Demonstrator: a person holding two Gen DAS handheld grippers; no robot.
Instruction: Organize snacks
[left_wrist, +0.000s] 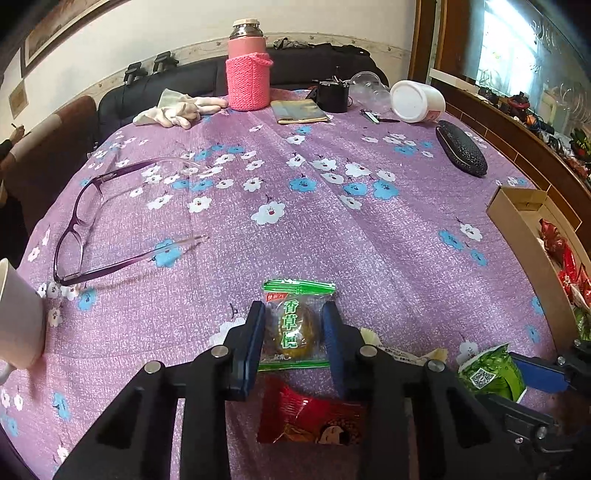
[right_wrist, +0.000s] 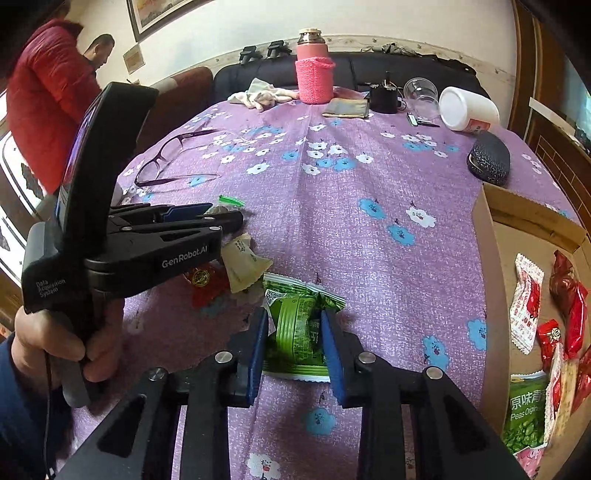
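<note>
My left tongs (left_wrist: 293, 325) clench the cake pack (left_wrist: 295, 325), right tongs (right_wrist: 294, 338) clench the pea pack (right_wrist: 299, 332); box (right_wrist: 491, 258) lies right, nearer my right hand.

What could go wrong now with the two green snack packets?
The right gripper squeezes the green pea packet hard enough to crumple it, so the peas inside might get crushed. The left gripper pinches the clear cake packet only by its sides, so it could slip out on the way to the cardboard box. The glasses lie near the left gripper and could get bumped.
</note>
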